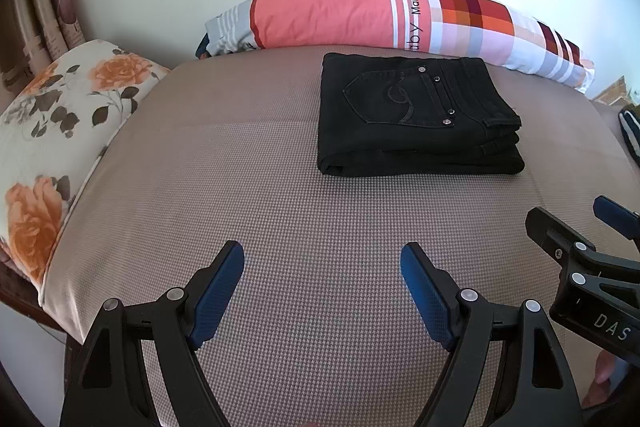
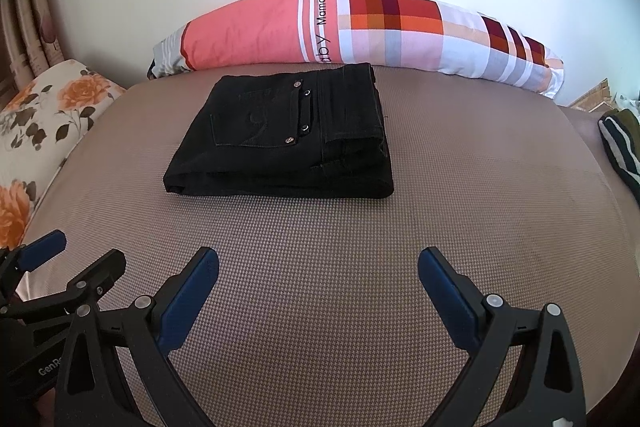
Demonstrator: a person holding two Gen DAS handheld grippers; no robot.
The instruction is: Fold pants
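Already the black pants lay folded in a compact stack on the bed, near the long checked pillow by the wall. Your left claw and right claw both stood wide open with nothing between the blue pads, well apart from the pants. In my judgement the folding looked finished. The risk from here was small: if you reached in again, a pad could catch the top layer or the loose waistband edge and pull the stack open. No container was visible, only a floral pillow and a striped cloth at the edges.
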